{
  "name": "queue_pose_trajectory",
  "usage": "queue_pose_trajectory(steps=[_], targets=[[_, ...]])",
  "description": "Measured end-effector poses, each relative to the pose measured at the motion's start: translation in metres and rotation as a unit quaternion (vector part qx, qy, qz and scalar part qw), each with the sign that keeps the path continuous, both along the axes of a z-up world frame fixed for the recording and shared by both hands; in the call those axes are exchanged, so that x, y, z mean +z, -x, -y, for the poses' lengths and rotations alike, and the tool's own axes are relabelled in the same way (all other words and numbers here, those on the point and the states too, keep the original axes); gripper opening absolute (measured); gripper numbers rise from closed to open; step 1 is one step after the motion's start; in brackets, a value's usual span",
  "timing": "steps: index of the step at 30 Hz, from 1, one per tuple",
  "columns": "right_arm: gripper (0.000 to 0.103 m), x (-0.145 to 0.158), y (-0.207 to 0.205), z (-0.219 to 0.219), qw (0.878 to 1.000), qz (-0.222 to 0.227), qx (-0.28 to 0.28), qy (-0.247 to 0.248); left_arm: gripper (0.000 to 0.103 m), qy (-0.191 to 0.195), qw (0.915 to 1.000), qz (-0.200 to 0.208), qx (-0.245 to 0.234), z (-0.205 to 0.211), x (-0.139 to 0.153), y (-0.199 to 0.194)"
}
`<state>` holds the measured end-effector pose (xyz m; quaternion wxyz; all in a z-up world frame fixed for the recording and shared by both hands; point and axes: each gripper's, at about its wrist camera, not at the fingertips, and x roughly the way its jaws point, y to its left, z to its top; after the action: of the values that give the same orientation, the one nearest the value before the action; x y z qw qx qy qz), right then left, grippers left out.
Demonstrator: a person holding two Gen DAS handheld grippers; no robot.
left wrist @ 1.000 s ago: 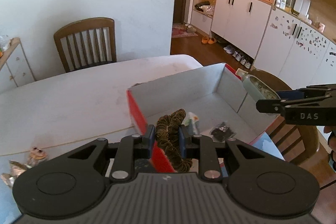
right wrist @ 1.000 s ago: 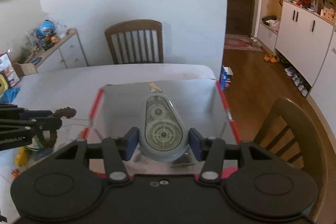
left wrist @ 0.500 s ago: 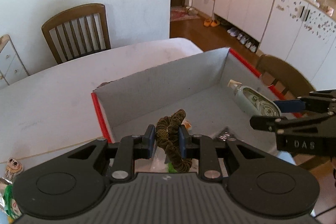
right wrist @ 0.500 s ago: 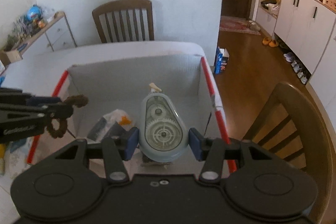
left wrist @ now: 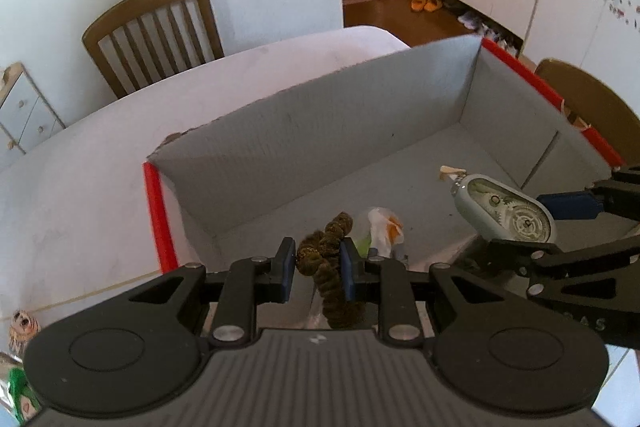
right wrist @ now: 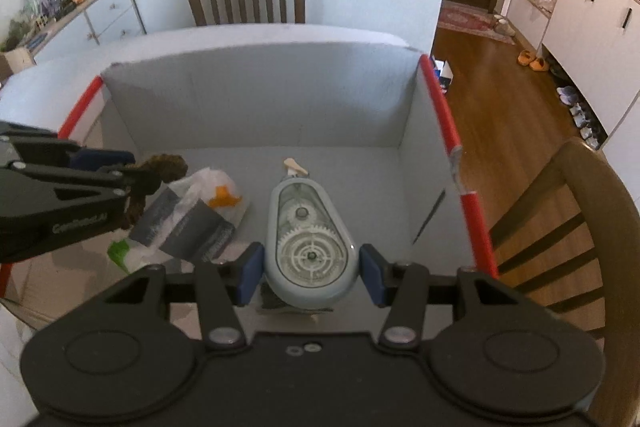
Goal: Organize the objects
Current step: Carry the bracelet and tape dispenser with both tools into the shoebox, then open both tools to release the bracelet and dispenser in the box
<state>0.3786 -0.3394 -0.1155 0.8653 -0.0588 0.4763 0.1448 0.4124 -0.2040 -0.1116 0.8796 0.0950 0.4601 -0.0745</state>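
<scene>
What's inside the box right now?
On the box floor: a white plastic bag and dark packets. Tongs hide the near floor; scrunchie and correction tape remain gripped.

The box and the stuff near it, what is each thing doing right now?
Grey cardboard box with red edges: open, on the table.
Brown fuzzy hair scrunchie: gripped by left tool, over the box.
Pale blue correction tape dispenser: gripped by right tool.
White plastic packet: lying in the box.
</scene>
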Motion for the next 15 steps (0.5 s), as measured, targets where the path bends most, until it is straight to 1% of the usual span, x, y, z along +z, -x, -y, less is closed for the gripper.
queue_pose_trajectory(steps=[4, 7, 15], targets=[[0.051, -0.009, -0.002, -0.004, 1.000, -0.009, 0.008, 0.010, 0.023, -0.015, 0.9998, -0.013, -0.006, 0.006, -0.008, -0.005], [0.051, -0.013, -0.003, -0.005, 1.000, -0.016, 0.007, 0.011, 0.023, -0.018, 0.9994, -0.026, -0.014, 0.009, -0.013, -0.008], [0.051, -0.014, -0.005, -0.004, 1.000, -0.022, 0.009, 0.005, 0.023, 0.002, 0.9987, -0.051, -0.007, 0.006, -0.020, -0.013]])
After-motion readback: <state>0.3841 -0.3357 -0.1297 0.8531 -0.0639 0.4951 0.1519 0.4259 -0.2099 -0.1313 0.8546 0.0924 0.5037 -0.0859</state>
